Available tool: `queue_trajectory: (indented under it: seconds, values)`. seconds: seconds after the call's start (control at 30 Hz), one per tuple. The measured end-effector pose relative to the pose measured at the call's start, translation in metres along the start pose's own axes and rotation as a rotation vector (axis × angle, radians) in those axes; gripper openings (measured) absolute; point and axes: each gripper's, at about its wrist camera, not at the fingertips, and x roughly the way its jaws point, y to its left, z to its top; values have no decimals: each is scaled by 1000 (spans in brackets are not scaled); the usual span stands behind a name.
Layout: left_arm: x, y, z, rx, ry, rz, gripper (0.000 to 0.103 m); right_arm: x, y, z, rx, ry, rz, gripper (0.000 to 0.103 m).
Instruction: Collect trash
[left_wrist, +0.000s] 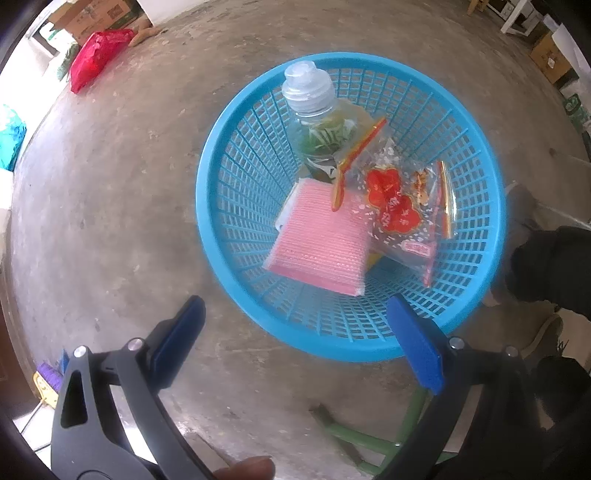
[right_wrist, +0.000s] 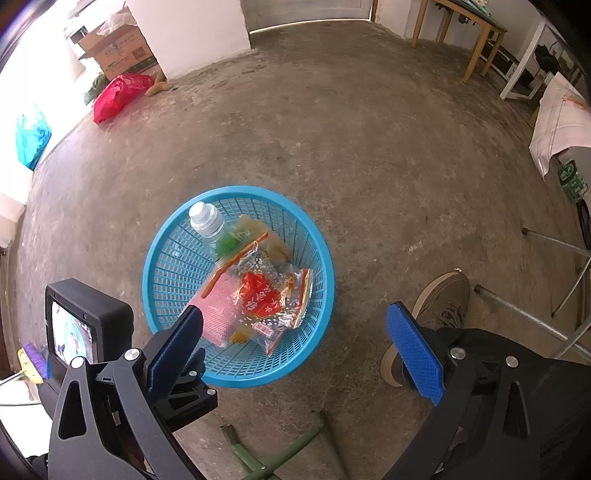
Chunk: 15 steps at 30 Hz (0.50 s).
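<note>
Looking down along the left tongs (left_wrist: 295, 343), we see their blue pads spread wide with nothing between them, poised over the near rim of a blue mesh basket (left_wrist: 221, 147) that stands on the concrete floor (left_wrist: 129, 184) at the centre right of the frame. Inside the basket lie the collected pieces of trash: a clear plastic bottle (left_wrist: 314, 107) with a pale cap leaning toward the upper rim, a pink ribbed pad (left_wrist: 321, 243) at the centre, and a clear snack wrapper (left_wrist: 399, 206) with a red printed emblem overlapping the pad's right edge. A red plastic bag (left_wrist: 96, 59) sits on the floor at the upper left, well apart from the basket, beside cardboard boxes (left_wrist: 92, 18).

In the right wrist view, the right tongs (right_wrist: 303, 347) are likewise spread wide and hold nothing. The same basket (right_wrist: 162, 258) appears at the lower centre, with the bottle (right_wrist: 207, 221), pad (right_wrist: 218, 317) and wrapper (right_wrist: 269, 295) inside. The left gripper's camera body (right_wrist: 88, 321) shows at the lower left, just beside the basket. A person's shoe (right_wrist: 439, 306) rests on the floor at the lower right, near the basket, and the red bag (right_wrist: 118, 96) lies at the upper left.
</note>
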Motion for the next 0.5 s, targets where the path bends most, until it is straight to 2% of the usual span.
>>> queue_trajectory:
  seconds: [0.5]
  values:
    - [-1,-3,1,7,2,-11,95,0,-1,2,7,0,-4,97]
